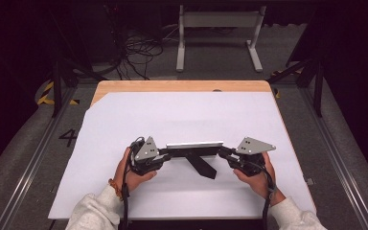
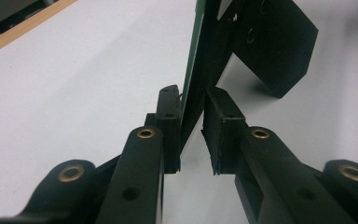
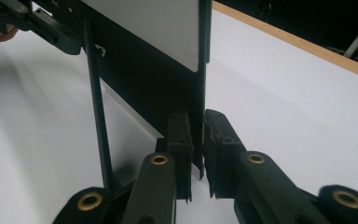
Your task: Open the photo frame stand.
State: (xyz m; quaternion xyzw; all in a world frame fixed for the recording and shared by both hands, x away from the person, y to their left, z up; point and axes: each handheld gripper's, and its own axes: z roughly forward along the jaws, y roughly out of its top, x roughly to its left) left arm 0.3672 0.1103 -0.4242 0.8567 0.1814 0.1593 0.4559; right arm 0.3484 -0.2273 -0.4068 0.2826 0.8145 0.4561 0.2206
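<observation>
My left gripper (image 1: 162,154) and right gripper (image 1: 224,153) each pinch an end of the black picture frame (image 1: 194,149), lower centre, above the white sheet (image 1: 182,115) (dark floor behind).

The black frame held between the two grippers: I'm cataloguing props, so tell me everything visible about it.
The black frame is a thin, flat, matte panel, apparently a picture frame, with a pale glossy face and a black fold-out prop leg swung toward the person. It stands on edge, crosswise on the white table cover. The left hand-held gripper and right hand-held gripper each pinch one end.
</observation>
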